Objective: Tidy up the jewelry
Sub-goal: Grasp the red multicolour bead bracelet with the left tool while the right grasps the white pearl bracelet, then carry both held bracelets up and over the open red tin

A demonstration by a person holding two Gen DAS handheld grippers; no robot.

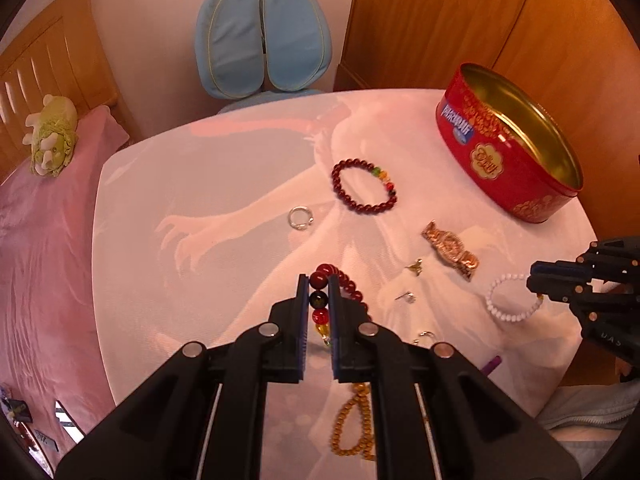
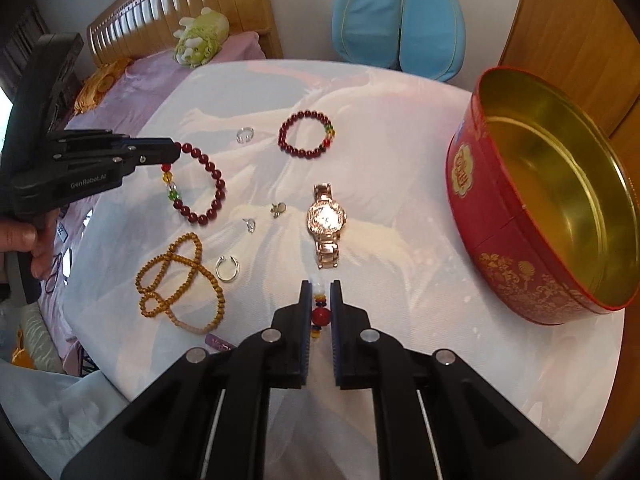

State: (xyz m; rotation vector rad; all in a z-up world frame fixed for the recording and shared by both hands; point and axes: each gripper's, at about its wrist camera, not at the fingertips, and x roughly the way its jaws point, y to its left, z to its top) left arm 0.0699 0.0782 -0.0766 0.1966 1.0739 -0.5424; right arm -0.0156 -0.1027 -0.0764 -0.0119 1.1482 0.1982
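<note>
Where the left gripper [image 1: 318, 300] pinches it, the dark red bead bracelet [image 2: 204, 184] sits clamped between nearly closed jaws, red, black and yellow beads lined up in the gap. Seen whole only from the right wrist: a loop hanging from the gripper's tip, above the white cloth [image 2: 400, 152]. In the left wrist view mostly hidden behind the fingers.

Between the right gripper [image 2: 320, 308] jaws, likewise nearly shut, a white bead bracelet [image 1: 508, 300] held by its red and coloured section; white beads barely made out there against the cloth. From the left wrist, shown as a full ring beside the gripper's dark body, partly covered at the right.

Lying on the cloth: a second red bead bracelet [image 1: 364, 192], a silver ring [image 1: 300, 218], a rose-gold watch [image 2: 326, 220], two small earrings or charms [image 2: 278, 209] too small to identify, an open silver ring [image 2: 227, 269], a looped amber bead strand [image 2: 180, 280]. Strand cut off by the gripper in the left view.

At the right, an open red tin [image 2: 552, 208], gold inside, empty as far as visible. Far off, a blue chair back [image 1: 262, 40] and a green plush toy [image 1: 50, 142] on a pink bed.
</note>
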